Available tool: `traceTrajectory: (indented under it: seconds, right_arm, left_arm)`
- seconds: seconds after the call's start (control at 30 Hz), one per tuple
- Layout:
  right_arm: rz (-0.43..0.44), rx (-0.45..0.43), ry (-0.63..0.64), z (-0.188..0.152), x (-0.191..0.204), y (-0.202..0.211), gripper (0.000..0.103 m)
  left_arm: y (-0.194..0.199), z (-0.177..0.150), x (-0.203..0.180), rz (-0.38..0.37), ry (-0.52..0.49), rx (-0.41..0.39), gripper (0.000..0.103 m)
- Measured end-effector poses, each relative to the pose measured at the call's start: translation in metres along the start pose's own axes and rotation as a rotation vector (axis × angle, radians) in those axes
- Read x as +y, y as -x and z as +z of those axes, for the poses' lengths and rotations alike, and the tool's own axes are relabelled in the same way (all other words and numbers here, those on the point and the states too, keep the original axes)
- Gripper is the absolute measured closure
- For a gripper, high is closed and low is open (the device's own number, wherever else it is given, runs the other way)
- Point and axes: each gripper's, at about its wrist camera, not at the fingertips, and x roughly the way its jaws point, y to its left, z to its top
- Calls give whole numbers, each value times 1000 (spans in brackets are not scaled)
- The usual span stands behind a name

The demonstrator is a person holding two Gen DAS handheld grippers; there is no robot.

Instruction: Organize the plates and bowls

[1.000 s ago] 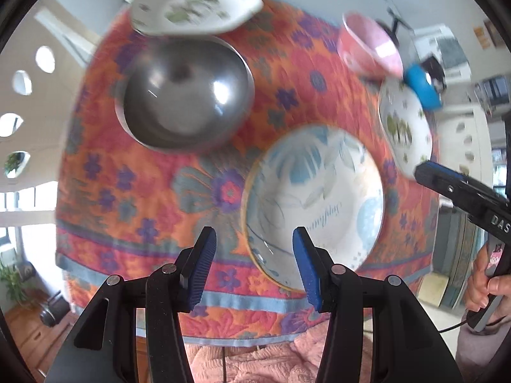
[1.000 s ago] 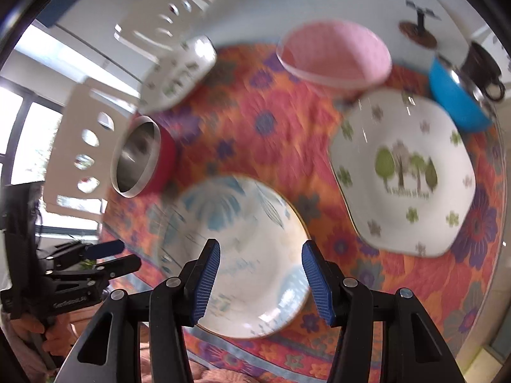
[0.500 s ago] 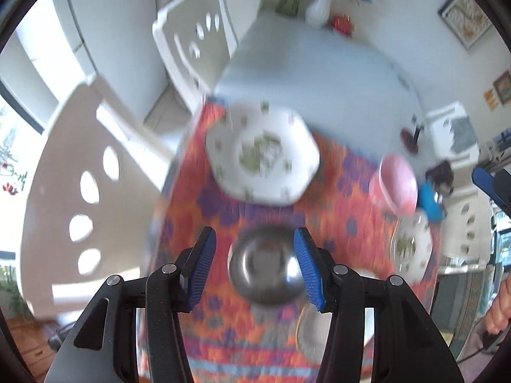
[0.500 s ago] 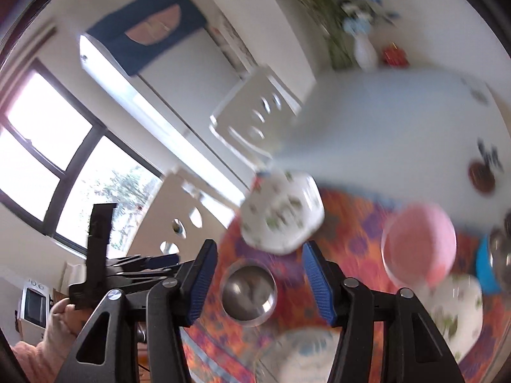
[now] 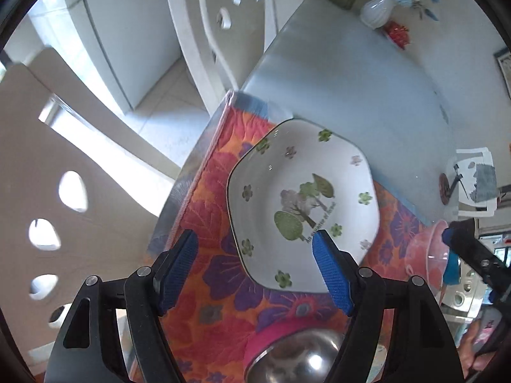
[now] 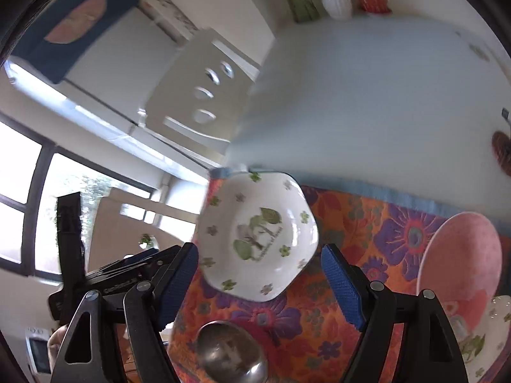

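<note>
Left wrist view: the left claw points steeply down, its jaws opening and already wide, with nothing gripped. Its blue pads frame the near part of a white hexagonal plate printed with green trees and small flowers. The plate lies below and just ahead of the claw on a floral cloth of orange, red and purple. The cloth covers the near part of a pale blue surface. Directly under the claw, at the lower edge, sits a steel bowl with a pink outer wall. To the right of the claw stands a pink bowl, partly hidden by the right claw, which enters from the right edge. White chairs stand left of and beyond the claw. A white vase with blue flowers is at the far end of the surface.

Right wrist view: the right claw also opens, jaws wide and empty. The same plate shows between its pads, ahead of them near the far corner of the cloth. The steel bowl lies just under the claw. The pink bowl is to its right, with a second tree-printed plate at the right edge. The left claw appears to the left, beside the window.
</note>
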Motion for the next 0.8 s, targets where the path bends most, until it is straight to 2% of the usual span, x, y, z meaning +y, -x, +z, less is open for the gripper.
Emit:
traceTrajectory:
  seconds: [0.1, 0.33, 0.63, 0.8]
  right_arm:
    - [-88, 59, 17, 6, -7, -41, 26]
    - [-180, 127, 81, 15, -14, -97, 26]
    - [-227, 175, 126, 20, -19, -137, 26]
    - [-205, 197, 126, 19, -20, -150, 26]
  left_arm:
    - [-25, 5, 3, 7, 2, 35, 30]
    - [-57, 16, 8, 23, -16, 80, 31]
    - [-74, 22, 3, 42, -57, 72, 32]
    - [-76, 22, -5, 68, -99, 54, 32]
